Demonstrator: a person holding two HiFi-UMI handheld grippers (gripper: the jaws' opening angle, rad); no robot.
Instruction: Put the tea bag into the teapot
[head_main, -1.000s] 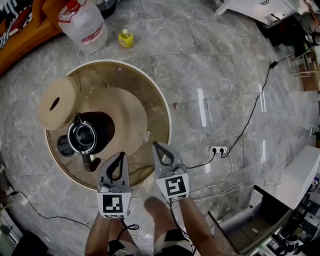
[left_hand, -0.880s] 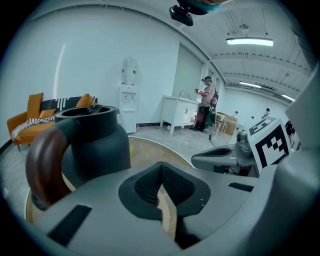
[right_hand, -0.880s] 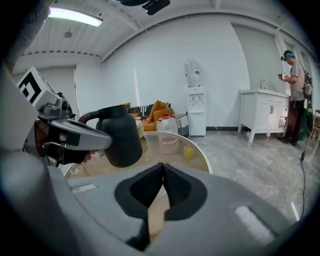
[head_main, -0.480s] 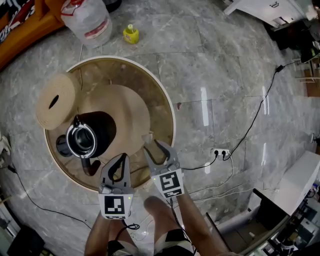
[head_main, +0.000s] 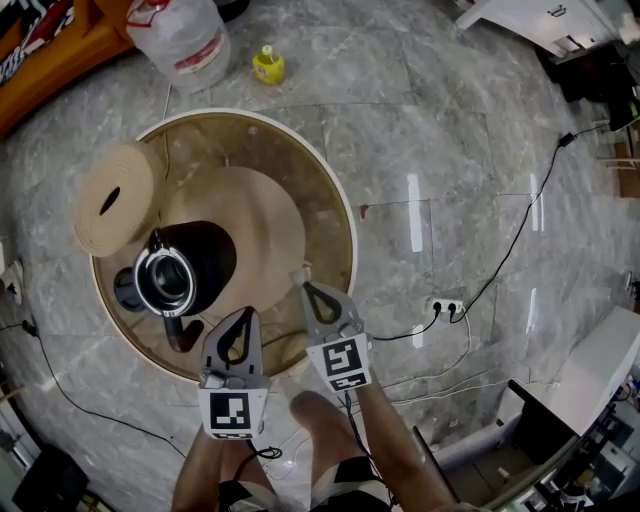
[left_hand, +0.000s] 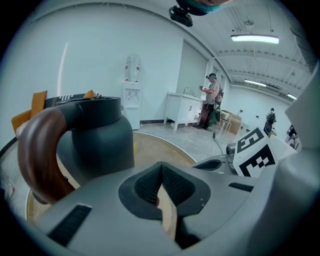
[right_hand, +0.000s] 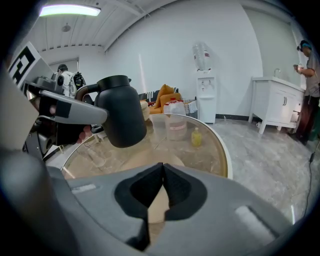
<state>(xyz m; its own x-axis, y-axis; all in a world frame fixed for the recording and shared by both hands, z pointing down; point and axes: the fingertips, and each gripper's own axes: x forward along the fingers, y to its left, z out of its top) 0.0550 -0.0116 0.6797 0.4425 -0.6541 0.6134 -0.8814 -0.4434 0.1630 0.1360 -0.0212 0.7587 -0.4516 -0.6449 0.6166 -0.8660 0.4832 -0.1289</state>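
A black teapot (head_main: 168, 279) with its top open stands on the left of a tan round mat (head_main: 270, 225) on the glass table (head_main: 347, 235). A small pale tea bag (head_main: 299, 271) lies right at the tip of my right gripper (head_main: 308, 289), whose jaws are shut. In the right gripper view nothing shows between the pads, so I cannot tell if the bag is caught. My left gripper (head_main: 243, 317) is shut and empty, just right of the teapot's brown handle (left_hand: 36, 152). From the left gripper, the teapot (left_hand: 95, 137) looms close.
A tan ring-shaped roll (head_main: 112, 198) and a dark round piece (head_main: 127, 291) sit beside the teapot. A big water bottle (head_main: 180, 40) and a small yellow bottle (head_main: 267, 66) stand on the floor beyond the table. A power strip (head_main: 442, 303) and cables lie to the right.
The right gripper's jaws opened half a second ago and have shut again, its tip now closer to the pale tea bag. The left gripper has stayed in place.
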